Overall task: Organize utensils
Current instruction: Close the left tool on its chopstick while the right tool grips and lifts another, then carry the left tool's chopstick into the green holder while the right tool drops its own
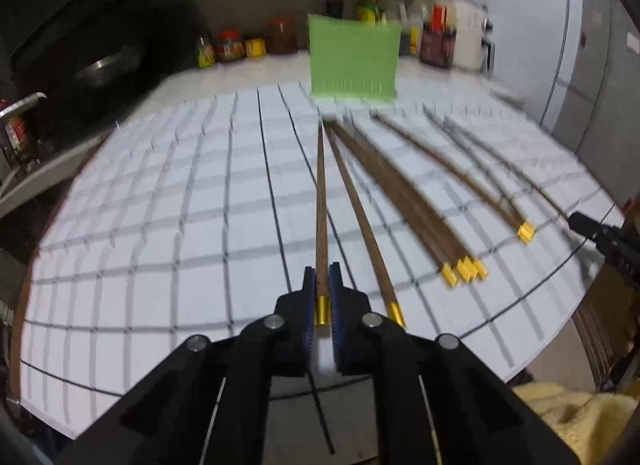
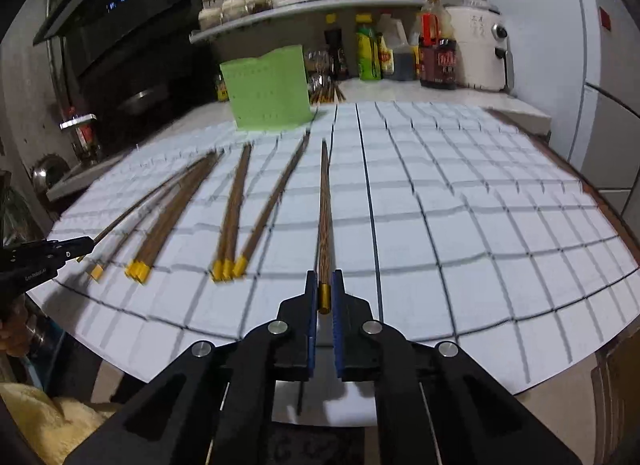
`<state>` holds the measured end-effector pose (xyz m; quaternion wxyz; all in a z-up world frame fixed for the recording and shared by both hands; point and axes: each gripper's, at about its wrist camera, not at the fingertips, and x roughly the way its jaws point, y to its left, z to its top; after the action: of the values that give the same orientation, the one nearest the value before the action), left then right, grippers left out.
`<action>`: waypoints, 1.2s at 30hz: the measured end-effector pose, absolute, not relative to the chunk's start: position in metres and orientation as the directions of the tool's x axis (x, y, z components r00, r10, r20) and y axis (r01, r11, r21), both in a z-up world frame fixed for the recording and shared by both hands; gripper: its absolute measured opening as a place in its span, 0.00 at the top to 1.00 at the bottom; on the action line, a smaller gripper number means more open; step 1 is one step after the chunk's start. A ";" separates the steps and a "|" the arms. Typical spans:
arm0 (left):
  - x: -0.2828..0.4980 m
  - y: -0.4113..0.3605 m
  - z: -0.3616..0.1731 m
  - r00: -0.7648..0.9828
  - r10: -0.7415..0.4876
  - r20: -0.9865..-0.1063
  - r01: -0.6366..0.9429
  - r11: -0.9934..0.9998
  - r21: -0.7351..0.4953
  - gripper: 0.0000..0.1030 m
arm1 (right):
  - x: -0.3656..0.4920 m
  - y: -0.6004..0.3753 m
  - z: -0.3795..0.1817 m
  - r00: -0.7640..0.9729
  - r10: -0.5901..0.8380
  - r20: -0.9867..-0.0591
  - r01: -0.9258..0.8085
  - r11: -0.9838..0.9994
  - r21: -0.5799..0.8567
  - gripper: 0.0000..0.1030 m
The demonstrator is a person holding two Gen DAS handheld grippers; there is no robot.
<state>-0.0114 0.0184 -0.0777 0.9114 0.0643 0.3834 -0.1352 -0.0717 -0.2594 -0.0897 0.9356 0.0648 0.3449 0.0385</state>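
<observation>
Several brown wooden chopsticks with gold ends lie on a white grid mat (image 1: pixel 160 225). My left gripper (image 1: pixel 322 281) is shut on one chopstick (image 1: pixel 321 205) near its gold end; the stick points toward a green holder (image 1: pixel 354 57). Another chopstick (image 1: pixel 360 217) lies just right of it, with a bundle (image 1: pixel 408 201) and more pairs further right. My right gripper (image 2: pixel 325 285) is shut on another chopstick (image 2: pixel 326 217), also near its gold end. The green holder (image 2: pixel 266 91) stands at the far left of the mat in the right wrist view. The left gripper also shows at the left edge (image 2: pixel 60 251).
Sauce bottles and jars (image 2: pixel 400 53) line the back counter under a shelf (image 2: pixel 308 9). A white appliance (image 2: pixel 478 49) stands at the back right. A dark stove area (image 1: pixel 100 65) is to the left. A yellow cloth (image 1: pixel 572 417) lies below the table edge. The right gripper shows at the right edge (image 1: pixel 600 235).
</observation>
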 end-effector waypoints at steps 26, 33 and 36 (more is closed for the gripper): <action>0.024 0.062 0.077 0.881 -0.302 -0.364 0.283 0.953 -0.107 0.94 | 0.011 -0.268 0.095 0.899 0.092 -0.428 -0.055 0.994 0.098 0.93; 0.043 0.056 0.072 0.865 -0.313 -0.392 0.291 0.950 -0.117 0.94 | 0.036 -0.252 0.099 0.893 0.071 -0.445 -0.062 0.997 0.034 0.93; 0.046 0.054 0.069 0.860 -0.316 -0.401 0.295 0.949 -0.114 0.94 | 0.041 -0.249 0.095 0.894 0.049 -0.446 -0.050 0.999 0.010 0.92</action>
<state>0.0459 0.0535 0.0686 0.9641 -0.0244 0.2119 -0.1585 0.0412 -0.2490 0.0950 0.9731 -0.0008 0.2292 0.0253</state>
